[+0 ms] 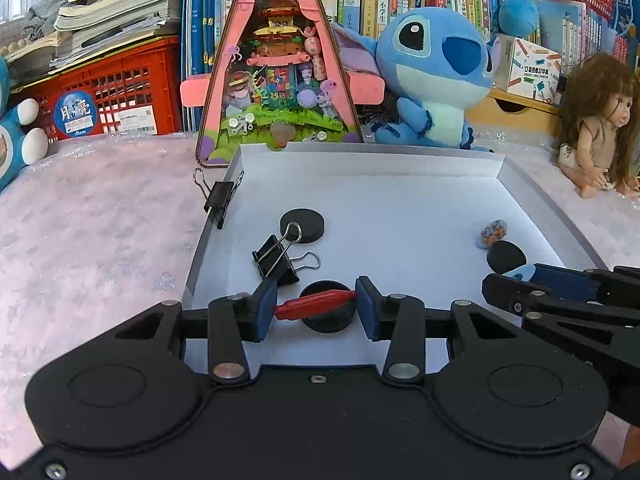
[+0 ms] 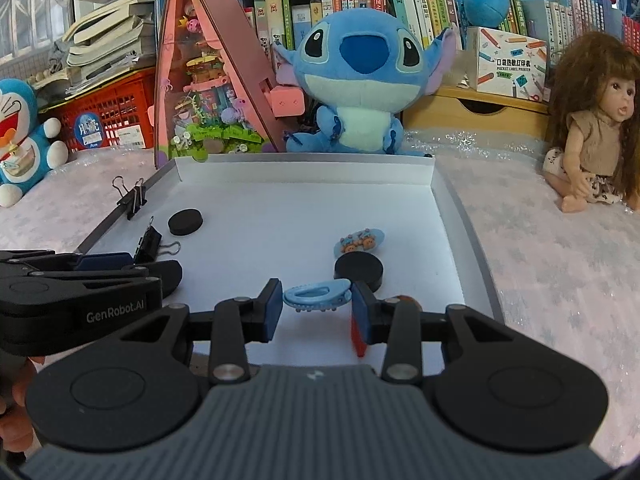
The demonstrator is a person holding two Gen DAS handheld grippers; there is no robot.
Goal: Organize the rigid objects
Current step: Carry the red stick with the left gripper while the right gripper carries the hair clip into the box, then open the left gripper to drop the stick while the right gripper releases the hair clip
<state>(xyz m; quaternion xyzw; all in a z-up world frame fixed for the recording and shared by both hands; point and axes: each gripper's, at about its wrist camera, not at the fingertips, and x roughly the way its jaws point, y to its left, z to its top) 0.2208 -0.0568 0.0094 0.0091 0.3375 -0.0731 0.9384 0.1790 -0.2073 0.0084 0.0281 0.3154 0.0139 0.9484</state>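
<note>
Both claws loaded over the near end of the white tray [image 1: 400, 184]. My left claw [image 1: 316, 306] is clamped on a red clip [image 1: 314, 303], held end to end across the pads, right above a black disc [image 1: 328, 312]. My right claw [image 2: 316, 304] is clamped on a light-blue hair claw clip [image 2: 316, 296], hanging over the tray floor just near of another black disc [image 2: 359, 271]. Already in the tray: a binder clip [image 1: 276, 258] lying loose, a second one [image 1: 218, 196] pinched on the left wall, a far-left disc [image 1: 303, 225], and a small patterned piece [image 2: 362, 240]. Risks as I see them: the red clip is gripped only at its tips, so any twist could pop it out and it lands on the disc instead of flat. The hair clip is curved and toothed, so it could slip or spring from the pads. The two claws sit close side by side; a careless sweep would knock them together or shove the loose binder clip. Something red [image 2: 357, 338] shows under my right claw's pad, can't tell what.
</note>
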